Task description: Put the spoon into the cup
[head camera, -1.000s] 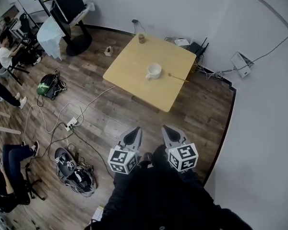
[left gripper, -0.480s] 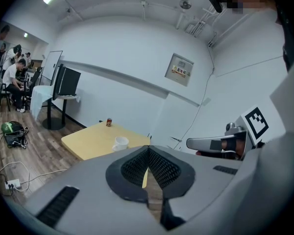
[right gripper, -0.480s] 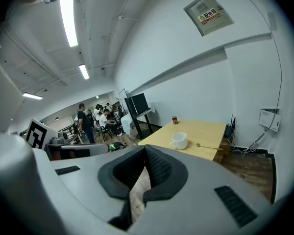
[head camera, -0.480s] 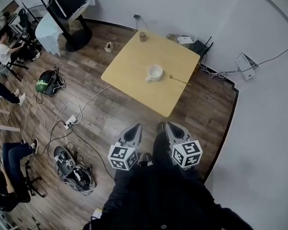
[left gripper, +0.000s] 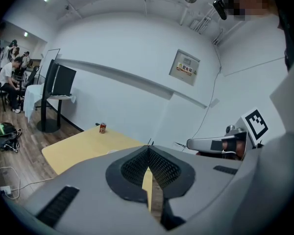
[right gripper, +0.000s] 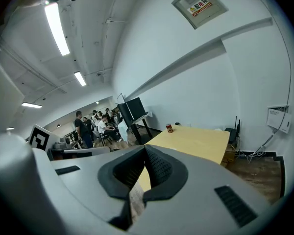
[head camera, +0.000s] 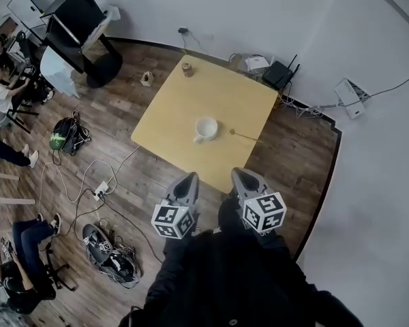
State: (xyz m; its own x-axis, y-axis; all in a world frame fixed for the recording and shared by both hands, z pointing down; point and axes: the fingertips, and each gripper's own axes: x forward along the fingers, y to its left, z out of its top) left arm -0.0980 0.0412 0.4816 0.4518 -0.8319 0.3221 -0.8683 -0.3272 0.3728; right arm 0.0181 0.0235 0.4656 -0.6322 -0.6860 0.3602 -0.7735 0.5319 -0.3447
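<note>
Both jaws pairs are clenched together with nothing between them: left gripper [head camera: 185,180] and right gripper [head camera: 241,176] hang side by side near the wooden table's [head camera: 174,107] edge. The spoon [head camera: 244,136] lies beside the white cup [head camera: 206,129], not touching.

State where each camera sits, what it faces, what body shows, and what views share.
Head view: on the head, steeply down at table, cup, spoon; shows dark clothing, left gripper, right gripper.
Left gripper view: rides that gripper, along its shut jaws toward the table; right gripper alongside.
Right gripper view: rides that gripper, along shut jaws toward the table; left gripper alongside.
Shared: all three show the table and the can.
</note>
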